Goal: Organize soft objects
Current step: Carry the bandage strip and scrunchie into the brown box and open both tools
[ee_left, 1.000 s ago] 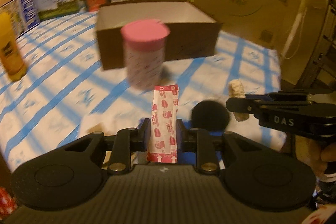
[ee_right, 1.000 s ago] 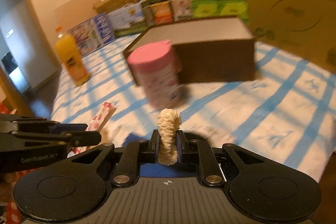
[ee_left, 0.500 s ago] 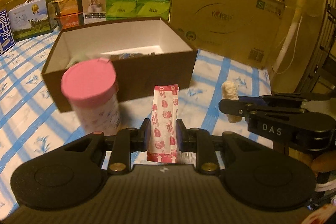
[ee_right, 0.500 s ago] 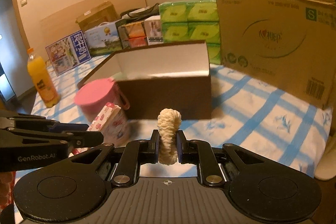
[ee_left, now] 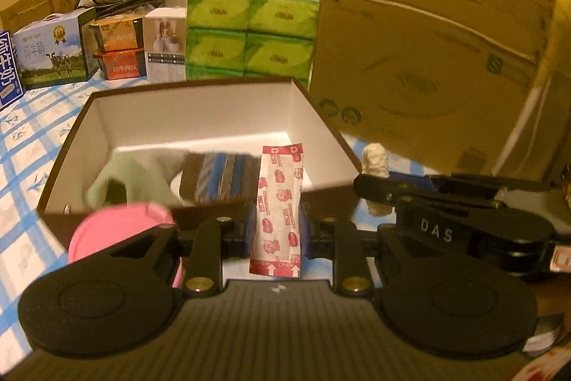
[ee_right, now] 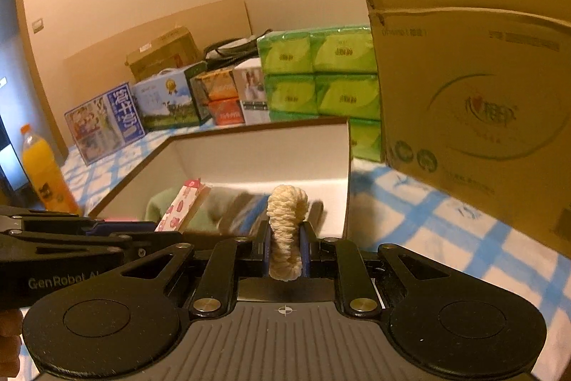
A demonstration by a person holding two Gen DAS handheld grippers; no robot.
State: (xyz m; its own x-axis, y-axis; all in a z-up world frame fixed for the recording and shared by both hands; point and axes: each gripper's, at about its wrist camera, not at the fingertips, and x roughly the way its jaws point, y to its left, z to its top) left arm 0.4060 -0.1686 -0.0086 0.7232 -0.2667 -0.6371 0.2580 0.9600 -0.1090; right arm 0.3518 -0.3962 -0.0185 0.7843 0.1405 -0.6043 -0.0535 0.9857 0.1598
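- Between the left gripper's (ee_left: 276,231) pads sits the bandage packet (ee_left: 280,206), pinched upright, its top edge reaching over the near wall of the box (ee_left: 200,88).
- Just to the right, the right gripper (ee_right: 284,247) is clamped on a cream yarn loop (ee_right: 286,231), also upright; the left view shows that loop (ee_left: 374,163) beside the box's right corner.
- Step in hand, by my read: the carry. Both soft items are at the box, neither dropped yet.
- Below the left gripper, a pink-lidded jar (ee_left: 117,231) stands against the box's near wall.
- Inside the box already lie a green cloth (ee_left: 132,177) and a striped brown-and-blue piece (ee_left: 217,177).
- Next move calls for pushing each gripper past the near wall, then opening over bare floor of the box.
- Versus a second ago: the box was well ahead with its inside hidden and the jar stood between; now both grippers have closed in and risen, and the contents show.
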